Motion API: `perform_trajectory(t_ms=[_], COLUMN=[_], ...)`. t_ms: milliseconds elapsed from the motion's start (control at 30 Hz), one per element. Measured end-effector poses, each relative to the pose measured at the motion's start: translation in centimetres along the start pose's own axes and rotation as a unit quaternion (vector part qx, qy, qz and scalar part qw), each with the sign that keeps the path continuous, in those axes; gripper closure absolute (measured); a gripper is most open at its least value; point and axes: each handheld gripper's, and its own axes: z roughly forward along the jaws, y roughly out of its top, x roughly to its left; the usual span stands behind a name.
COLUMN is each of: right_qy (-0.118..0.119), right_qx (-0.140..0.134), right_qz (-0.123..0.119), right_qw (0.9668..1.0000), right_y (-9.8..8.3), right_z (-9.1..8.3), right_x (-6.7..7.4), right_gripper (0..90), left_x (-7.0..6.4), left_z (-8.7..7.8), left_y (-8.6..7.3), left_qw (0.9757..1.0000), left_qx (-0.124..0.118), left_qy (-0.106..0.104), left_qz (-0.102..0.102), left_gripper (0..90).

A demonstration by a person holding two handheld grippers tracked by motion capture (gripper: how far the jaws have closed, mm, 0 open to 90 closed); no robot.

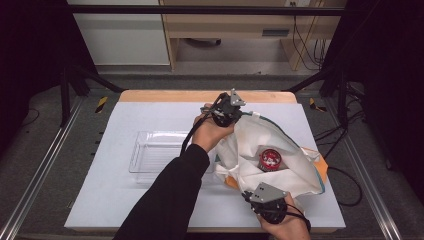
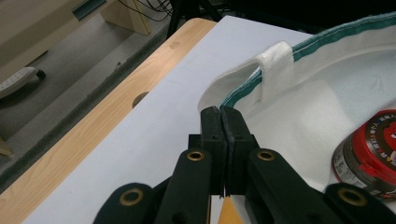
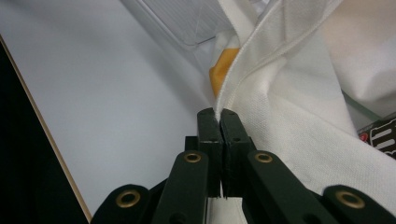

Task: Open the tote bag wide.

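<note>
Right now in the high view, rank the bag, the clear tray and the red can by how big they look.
1. Bag, largest.
2. Tray, partly hidden under the sleeve and the bag, so its full size is unsure.
3. Can, smallest, lying in the open bag.

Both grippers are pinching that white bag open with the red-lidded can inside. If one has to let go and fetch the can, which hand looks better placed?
Probably the right. The right gripper pinches the bag at its near edge, close to the can. The left gripper is shut on the far rim, holding the mouth open.
</note>
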Motion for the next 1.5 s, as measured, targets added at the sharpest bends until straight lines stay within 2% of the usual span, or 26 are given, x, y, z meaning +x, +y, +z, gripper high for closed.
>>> perform_trajectory(t_ms=[167,400,700,900,1100,1500], right_qy=[0.002,0.005,0.005,0.007,0.007,0.008], right_qx=[0.007,0.01,0.019,0.033,0.033,0.03], right_qz=[0.003,0.007,0.003,-0.007,-0.007,-0.002], right_qw=[1.0,0.9999,0.9998,0.9994,0.9994,0.9995], right_y=[-0.2,-0.2,-0.3,-0.3,-0.4,-0.5], right_z=[0.3,0.5,0.7,1.0,0.9,1.0], right_x=[0.0,-0.1,0.0,0.2,0.3,0.2], right_gripper=[89.5,89.4,89.4,89.4,89.4,89.2], left_x=[0.0,0.2,0.0,0.0,-0.1,-0.3], left_z=[0.5,0.8,1.1,1.6,2.2,2.4], left_y=[-0.2,-0.7,-0.9,-1.8,-2.3,-2.7], left_qw=[1.0,0.9999,0.9999,0.9998,0.9996,0.9996], left_qx=[0.008,0.006,0.01,0.016,0.025,0.021], left_qy=[0.0,-0.004,-0.001,-0.002,-0.004,0.0], left_qz=[-0.002,-0.015,-0.011,-0.014,-0.014,-0.016], left_gripper=[89.2,89.2,89.2,89.2,89.1,89.0])
